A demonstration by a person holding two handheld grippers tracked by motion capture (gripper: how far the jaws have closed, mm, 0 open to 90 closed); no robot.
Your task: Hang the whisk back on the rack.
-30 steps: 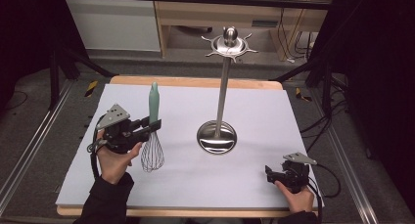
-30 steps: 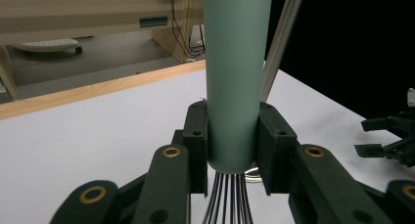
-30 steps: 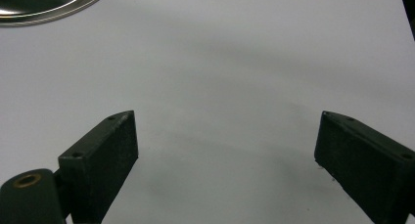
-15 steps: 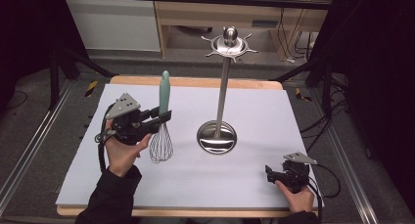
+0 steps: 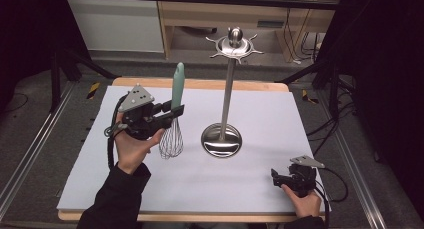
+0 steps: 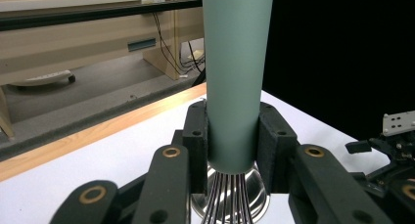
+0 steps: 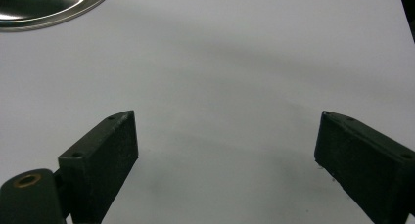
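A whisk (image 5: 174, 116) with a pale green handle and steel wires hangs upright, wires down, above the white table top (image 5: 150, 189). My left gripper (image 5: 176, 112) is shut on the lower part of its handle (image 6: 234, 87), and both pads press its sides. To its right stands a steel utensil stand (image 5: 226, 89) with a round base (image 5: 221, 140) and a hooked crown on top. My right gripper (image 5: 276, 176) rests near the front right edge, open, with bare table between its jaws (image 7: 225, 150).
The stand's base rim (image 7: 49, 6) lies ahead and to the left of my right gripper. A wooden table edge (image 5: 200, 84) runs along the back. Beyond it stand a cabinet (image 5: 115, 24), black frame legs and cables (image 5: 295, 44) on the floor.
My left gripper has lifted the whisk off the table and carried it right, toward the stand. The whisk stays upright. The right gripper has not moved.
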